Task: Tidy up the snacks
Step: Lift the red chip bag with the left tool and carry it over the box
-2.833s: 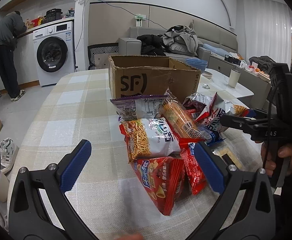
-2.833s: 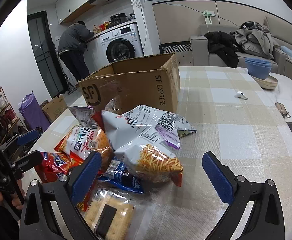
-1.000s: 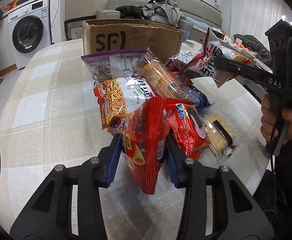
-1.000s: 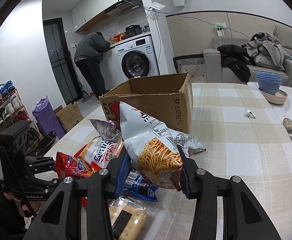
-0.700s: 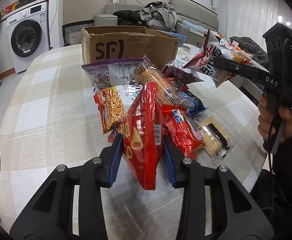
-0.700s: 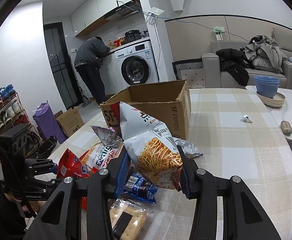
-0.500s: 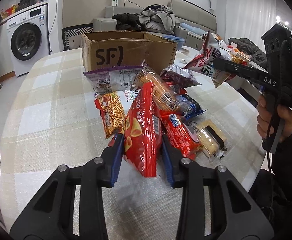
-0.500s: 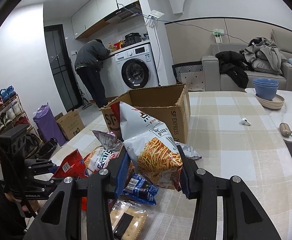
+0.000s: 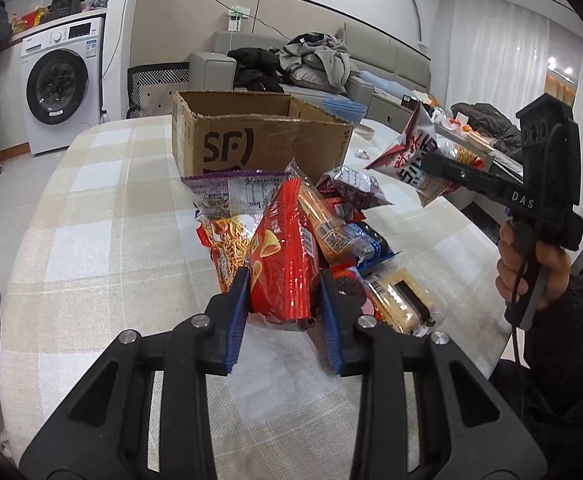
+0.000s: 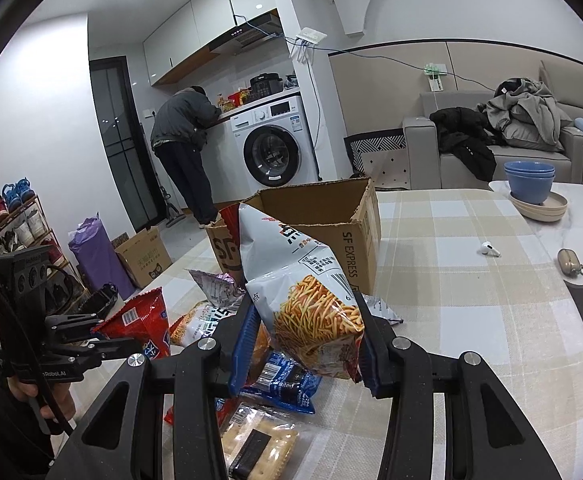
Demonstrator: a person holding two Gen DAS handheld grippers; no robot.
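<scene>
Item 1. Left tool: clenched on a red chip bag, pads pressing both flanks; the bag stands upright between the fingers, its lower edge clear of the bench.

Item 2. Right tool: clamped on a white noodle-snack bag, held above the bench; the same bag shows in the left view at.

Item 3. Cardboard box: open-topped, ahead of both tools at the far side of the snack heap. Its interior is only partly visible; I cannot tell what, if anything, lies inside.

Item 4. Loose snacks, just beyond and beneath the left tool: purple-edged packet, orange noodle bag, biscuit sleeve, blue packet, clear cracker pack, dark foil bag.

Status: early, by my reckoning. Two bags are lifted, neither yet over the box; at least six remain on the bench.
</scene>
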